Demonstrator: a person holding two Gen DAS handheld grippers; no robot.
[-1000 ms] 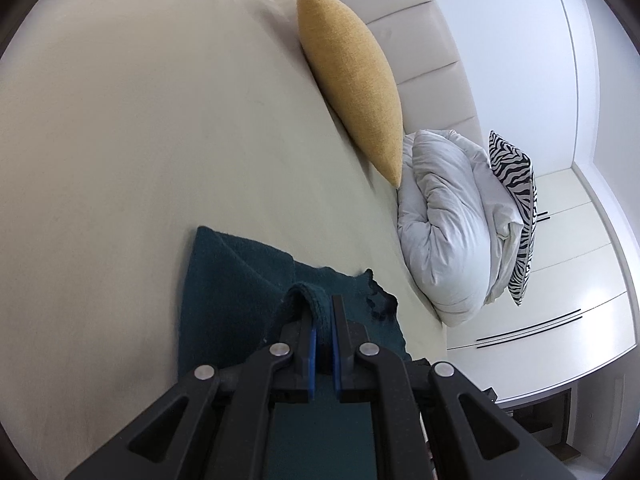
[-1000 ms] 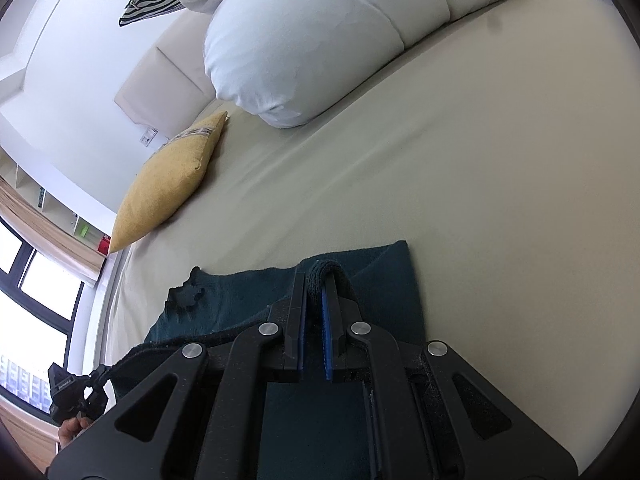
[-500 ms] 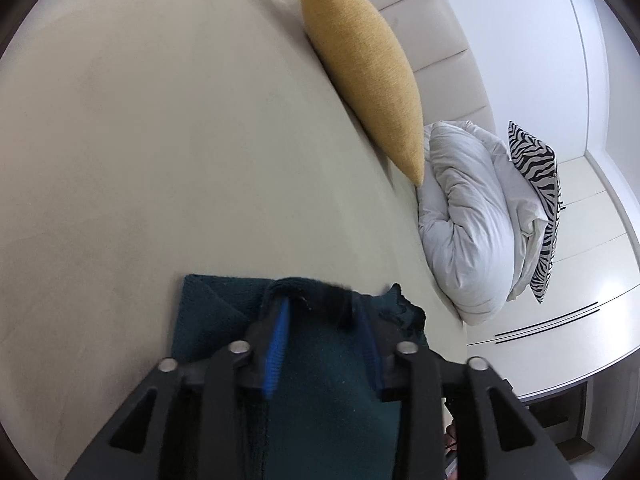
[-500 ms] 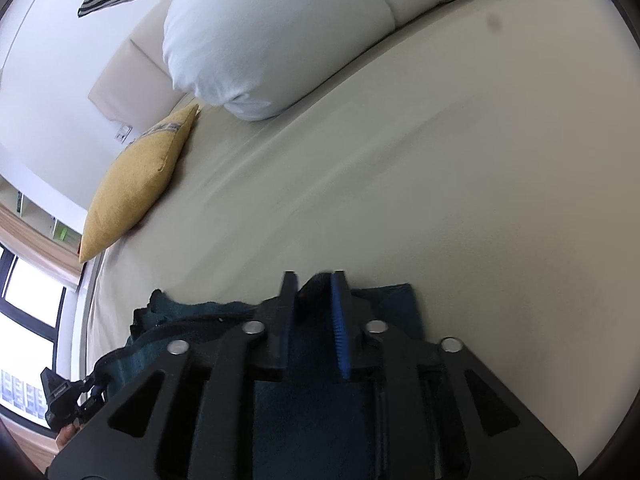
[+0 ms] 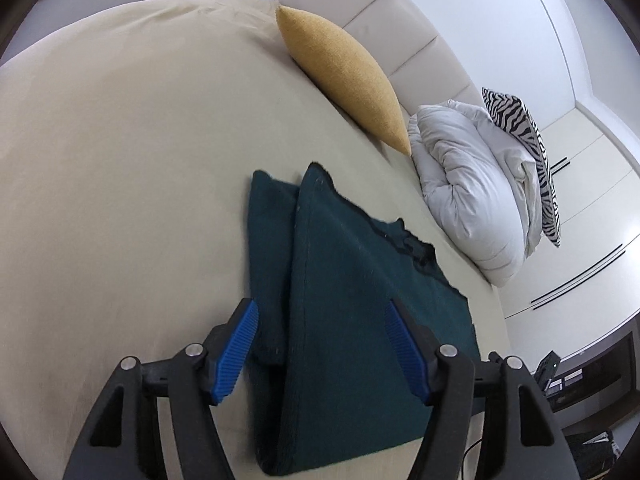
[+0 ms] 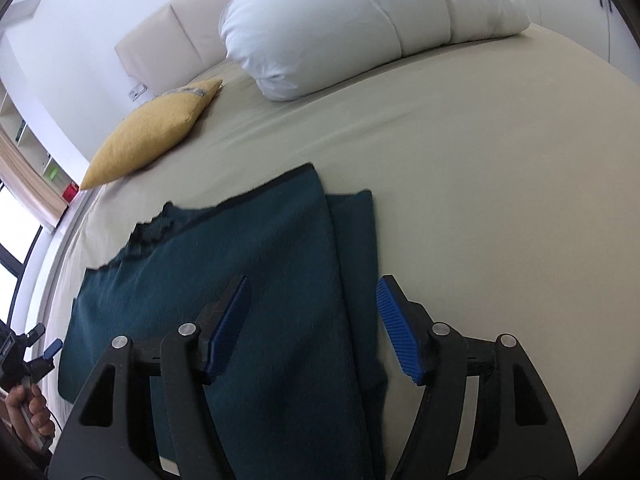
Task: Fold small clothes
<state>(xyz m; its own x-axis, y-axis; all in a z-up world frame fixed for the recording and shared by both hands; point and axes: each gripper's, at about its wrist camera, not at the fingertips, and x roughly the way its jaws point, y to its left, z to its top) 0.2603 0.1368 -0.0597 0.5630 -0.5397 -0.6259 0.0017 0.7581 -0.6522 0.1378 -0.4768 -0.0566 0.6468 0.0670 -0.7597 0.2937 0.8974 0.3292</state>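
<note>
Nearest the left wrist camera, the left gripper (image 5: 322, 344) has its blue-padded jaws apart and opening; the dark teal garment (image 5: 352, 320) lies on the bed beneath the gap, and neither pad presses on it. The right gripper (image 6: 310, 326) is likewise spread and opening above the same cloth, its pads clear of the fabric. The black frames of both tools cut off the near edge of the garment, so how it ends at the bottom cannot be made out.

The garment lies flat on the beige bed sheet (image 5: 120, 168), folded over itself: an upper layer covers most of a lower one, of which only a narrow strip shows along one side. Its far edge is ragged and dark, blurred in the right wrist view, so whether that is a collar or a trim is hard to tell.

At the lower left edge of the right wrist view, a hand (image 6: 28, 412) grips a tool, mostly cropped by the lens rim.

Farther off, a mustard cushion (image 5: 348, 76) leans against the padded headboard (image 5: 400, 28). Beside it sits a rolled white duvet (image 5: 472, 184), partly hiding a zebra-striped pillow (image 5: 524, 128) behind it.
</note>
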